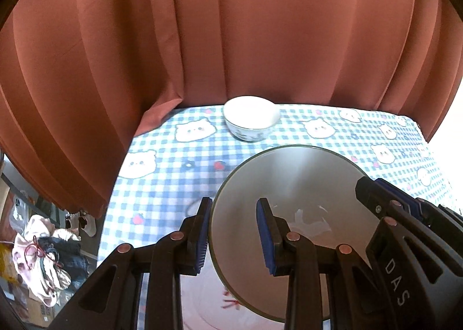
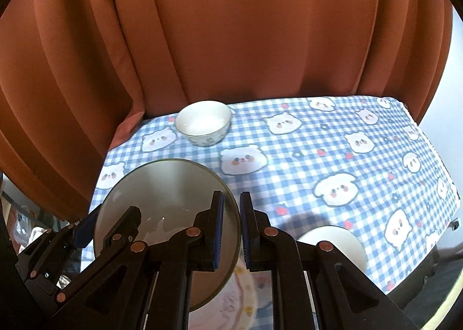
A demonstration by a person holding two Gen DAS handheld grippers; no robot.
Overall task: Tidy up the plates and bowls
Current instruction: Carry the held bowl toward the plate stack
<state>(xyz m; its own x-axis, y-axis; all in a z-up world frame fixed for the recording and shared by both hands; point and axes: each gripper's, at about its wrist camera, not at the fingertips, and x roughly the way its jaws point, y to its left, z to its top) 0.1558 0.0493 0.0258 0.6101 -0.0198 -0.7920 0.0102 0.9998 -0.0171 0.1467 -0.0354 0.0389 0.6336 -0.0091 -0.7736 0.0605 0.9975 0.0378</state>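
Observation:
A grey plate (image 1: 292, 185) (image 2: 170, 185) hangs tilted above the table between both grippers. My left gripper (image 1: 233, 231) straddles its left rim with a wide gap between the fingers. My right gripper (image 2: 231, 225) is shut on its right rim, and its black fingers (image 1: 385, 199) show in the left wrist view. The left gripper's fingers (image 2: 95, 225) show at the plate's left edge in the right wrist view. A white bowl with a blue pattern (image 1: 251, 118) (image 2: 203, 122) stands at the table's far edge. A pink patterned plate (image 2: 231, 304) (image 1: 202, 301) lies under the grey plate.
The table has a blue checked cloth with bear faces (image 2: 332, 156). A rust curtain (image 1: 231, 26) hangs right behind it. A second white bowl (image 2: 338, 243) stands near my right gripper. Clothes (image 1: 49, 251) lie on the floor to the left.

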